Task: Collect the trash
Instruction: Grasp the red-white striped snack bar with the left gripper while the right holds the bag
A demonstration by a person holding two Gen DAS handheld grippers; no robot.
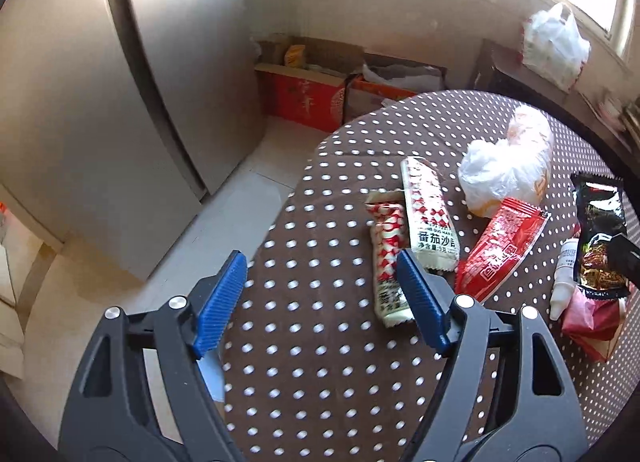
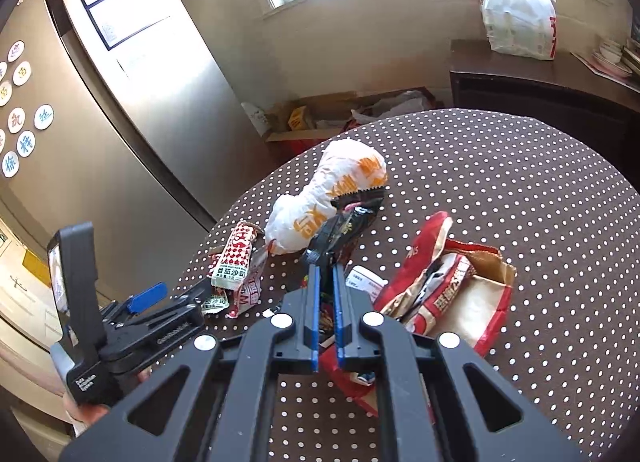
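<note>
Trash lies on a round brown polka-dot table (image 1: 320,382). My left gripper (image 1: 320,262) hangs open over bare cloth near the table's left edge, with nothing between its fingers. A red-and-white ketchup sachet (image 1: 386,266) lies just right of its right finger, next to a second sachet (image 1: 428,214), a red sachet (image 1: 500,250) and a crumpled white plastic bag (image 1: 504,174). My right gripper (image 2: 326,268) is shut on a black snack wrapper (image 2: 348,222), held over the open red paper bag (image 2: 460,290). The left gripper (image 2: 180,292) also shows low at the left of the right wrist view.
A small white bottle (image 1: 562,278) lies beside the red bag. A steel fridge (image 2: 160,82) stands left of the table, and open cardboard boxes (image 1: 312,94) sit on the floor behind it. A dark cabinet (image 2: 540,82) by the window carries a white shopping bag (image 2: 518,14).
</note>
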